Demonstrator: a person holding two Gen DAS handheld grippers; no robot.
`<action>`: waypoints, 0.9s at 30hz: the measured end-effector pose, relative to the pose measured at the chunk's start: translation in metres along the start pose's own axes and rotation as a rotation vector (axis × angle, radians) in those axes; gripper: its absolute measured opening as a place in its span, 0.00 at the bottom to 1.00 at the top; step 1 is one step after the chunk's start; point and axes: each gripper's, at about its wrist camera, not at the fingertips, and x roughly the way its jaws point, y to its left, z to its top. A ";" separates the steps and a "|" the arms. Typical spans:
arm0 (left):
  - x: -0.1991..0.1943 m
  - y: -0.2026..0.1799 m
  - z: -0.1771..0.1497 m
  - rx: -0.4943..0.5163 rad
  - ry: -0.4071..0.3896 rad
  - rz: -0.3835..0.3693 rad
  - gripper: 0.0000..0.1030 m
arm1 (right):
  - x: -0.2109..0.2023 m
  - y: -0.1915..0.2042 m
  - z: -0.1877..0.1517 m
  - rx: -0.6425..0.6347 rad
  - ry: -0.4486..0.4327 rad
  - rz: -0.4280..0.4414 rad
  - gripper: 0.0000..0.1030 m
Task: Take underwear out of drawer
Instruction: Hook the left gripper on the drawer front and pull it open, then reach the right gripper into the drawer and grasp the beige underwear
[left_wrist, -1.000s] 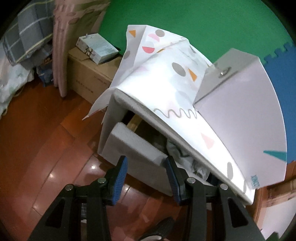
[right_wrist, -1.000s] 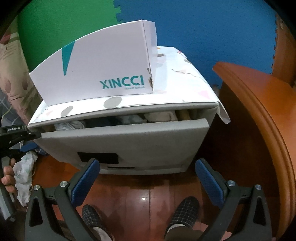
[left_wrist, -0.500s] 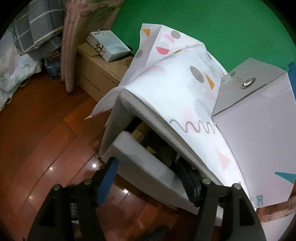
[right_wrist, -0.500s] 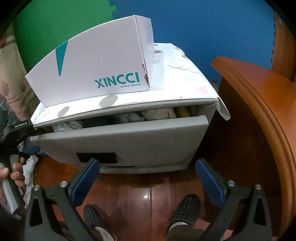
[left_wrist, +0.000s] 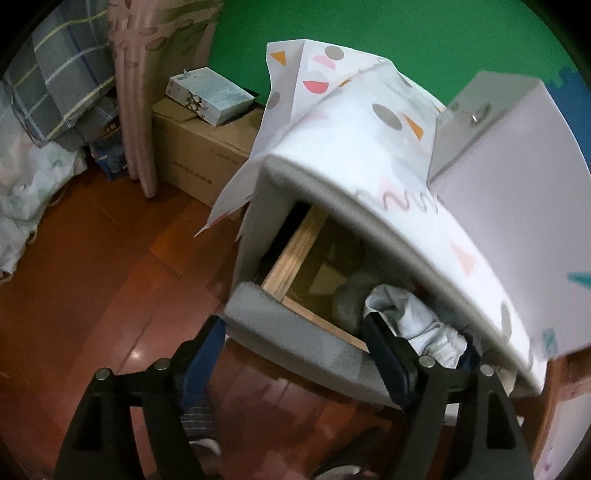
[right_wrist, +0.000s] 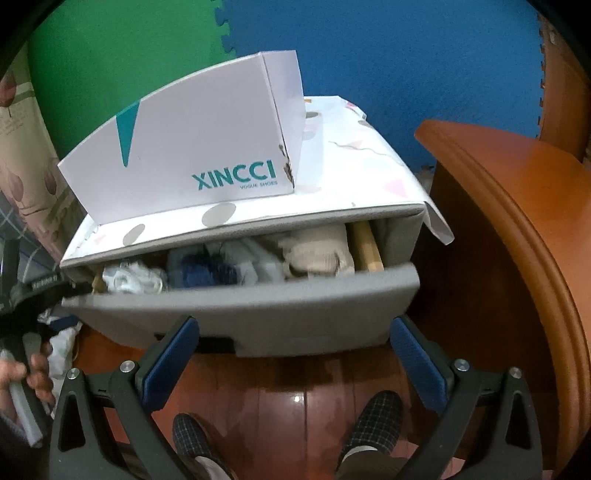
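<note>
Drawer (right_wrist: 258, 317) of the grey cabinet (left_wrist: 258, 221) stands pulled partly out, and we find it filled with folded and crumpled garments. We note a white crumpled piece (right_wrist: 129, 278) at the left end as the right wrist view shows it, a dark blue piece (right_wrist: 207, 275) beside it, pale folded items in the middle and a cream bundle (right_wrist: 314, 253) toward the right, next to a wooden slat. We cannot tell which of these is underwear; all lie inside the drawer.

The left gripper (left_wrist: 295, 354) sits at the drawer's left corner. Its jaws are opening and stand wide: one finger hangs outside the grey front panel, the other reaches over the rim and sits just beside a white garment (left_wrist: 413, 321), and the front panel's corner stands between them. We see no pad pressing on cloth or panel. A hand (right_wrist: 26, 376) holds this gripper's handle at the left edge of the right wrist view.

The right gripper (right_wrist: 291, 362) hovers before the drawer front with its jaws wide apart and nothing between them.

A patterned sheet (right_wrist: 369, 173) covers the cabinet top, and a white shoe box (right_wrist: 192, 151) marked XINCCI rests on it. The floor (left_wrist: 92, 258) is red-brown wood. Two checked slippers (right_wrist: 376, 417) show below the right gripper.
</note>
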 end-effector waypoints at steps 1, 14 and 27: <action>-0.003 0.000 -0.004 0.019 0.001 0.008 0.79 | -0.002 0.000 0.000 0.000 -0.009 -0.003 0.99; -0.030 0.013 -0.046 0.176 0.159 0.114 0.79 | -0.016 -0.010 0.001 0.014 0.007 -0.012 0.99; -0.041 0.011 -0.061 0.279 0.206 0.201 0.79 | -0.003 -0.016 -0.002 -0.085 0.198 -0.031 0.99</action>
